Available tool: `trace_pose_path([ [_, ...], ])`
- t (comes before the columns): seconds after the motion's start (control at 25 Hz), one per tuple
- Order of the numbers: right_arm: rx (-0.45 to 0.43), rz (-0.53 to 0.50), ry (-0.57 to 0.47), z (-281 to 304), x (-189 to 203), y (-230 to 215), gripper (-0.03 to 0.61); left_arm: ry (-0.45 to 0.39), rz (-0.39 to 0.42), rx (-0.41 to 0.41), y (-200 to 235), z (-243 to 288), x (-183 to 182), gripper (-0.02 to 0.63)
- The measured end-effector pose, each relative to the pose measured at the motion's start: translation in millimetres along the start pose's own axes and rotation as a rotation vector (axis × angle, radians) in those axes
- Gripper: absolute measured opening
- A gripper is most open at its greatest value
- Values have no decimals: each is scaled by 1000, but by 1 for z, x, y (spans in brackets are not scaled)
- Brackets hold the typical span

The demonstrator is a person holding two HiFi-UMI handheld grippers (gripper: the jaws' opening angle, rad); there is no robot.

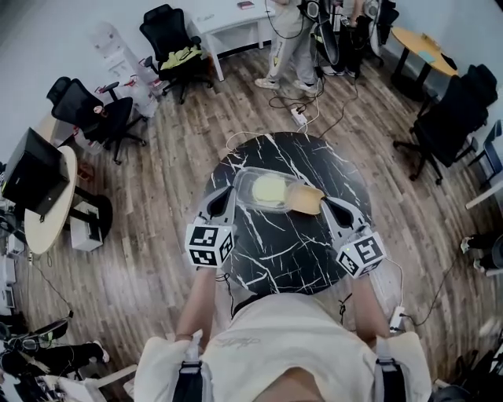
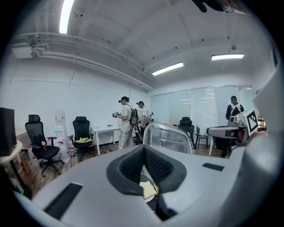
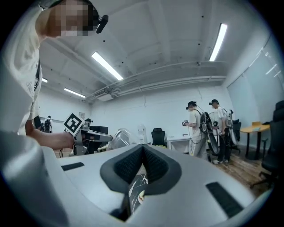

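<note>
Ceiling light strips point(image 2: 170, 68) lit the office brightly and evenly, flaring white in both gripper views. The head view was dimmer, with a faint sheen on the black marble desk point(image 1: 291, 259) and only soft shadows on the wooden floor point(image 1: 157, 259). Fisheye distortion bent the walls and darkened every frame's corners. The left gripper point(image 2: 144, 147) and right gripper point(image 3: 143, 145) loomed soft and out of focus near the lens.

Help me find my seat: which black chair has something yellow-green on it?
The chair beside the white desk; its seat holds a yellow-green bundle, the others none.
</note>
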State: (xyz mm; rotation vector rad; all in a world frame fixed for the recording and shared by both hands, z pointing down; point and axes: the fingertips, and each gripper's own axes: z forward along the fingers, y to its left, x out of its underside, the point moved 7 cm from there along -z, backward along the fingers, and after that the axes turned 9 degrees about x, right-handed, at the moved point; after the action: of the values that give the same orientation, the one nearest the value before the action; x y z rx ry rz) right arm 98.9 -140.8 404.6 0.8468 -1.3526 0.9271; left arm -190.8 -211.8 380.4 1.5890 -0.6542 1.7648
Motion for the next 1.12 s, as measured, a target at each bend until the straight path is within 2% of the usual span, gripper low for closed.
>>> trace_pose_path([
  [0.52,23,-54,-66,-12,-32,-2,6,-66,-20,-2,3,-13,-18,17],
  [1.12,24,-70,-66,-17,-31,12,6,-56,-37,-5,3,-23,-11,17],
])
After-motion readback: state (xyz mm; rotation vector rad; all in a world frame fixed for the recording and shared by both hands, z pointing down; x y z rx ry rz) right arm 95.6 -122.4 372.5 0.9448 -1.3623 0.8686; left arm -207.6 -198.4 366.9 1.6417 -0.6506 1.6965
